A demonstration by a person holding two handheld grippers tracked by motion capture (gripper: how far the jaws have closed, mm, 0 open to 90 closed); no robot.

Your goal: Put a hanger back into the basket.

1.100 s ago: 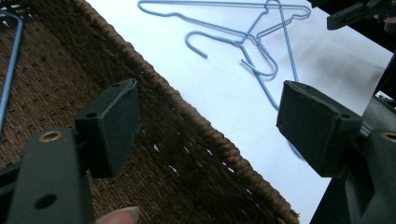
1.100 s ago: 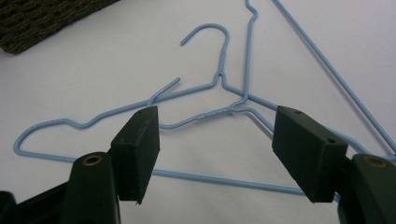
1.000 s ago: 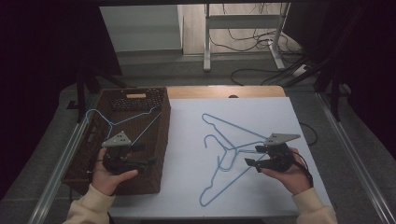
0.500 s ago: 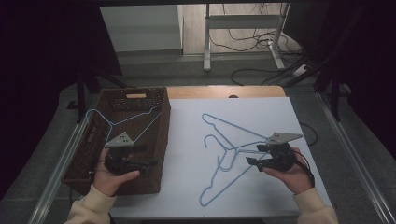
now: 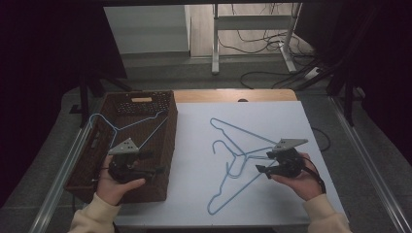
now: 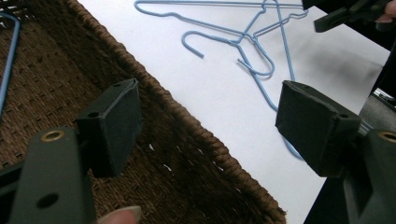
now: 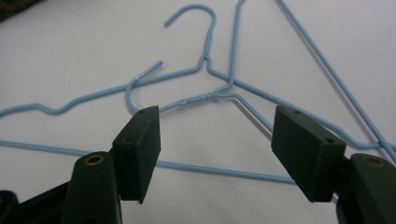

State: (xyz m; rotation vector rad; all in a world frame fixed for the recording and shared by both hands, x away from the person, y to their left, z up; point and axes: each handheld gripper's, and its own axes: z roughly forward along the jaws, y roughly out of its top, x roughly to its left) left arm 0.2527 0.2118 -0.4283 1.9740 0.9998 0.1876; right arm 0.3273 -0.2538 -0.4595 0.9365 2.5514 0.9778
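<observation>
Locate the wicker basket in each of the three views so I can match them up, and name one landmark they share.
High view: the wicker basket sits at the table's left, under the left gripper.
Left gripper view: its woven wall and rim run diagonally across the left half.
Right gripper view: only a dark sliver in the top left corner may be it; I cannot tell.
Shared landmark: the crossed blue hangers on the white tabletop.

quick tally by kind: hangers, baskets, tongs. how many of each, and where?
Blue wire hangers: 3, one in the basket, two overlapping on the white table
Wicker basket: 1
Tongs: 2, left tongs, right tongs, both open
Total: 6
</observation>
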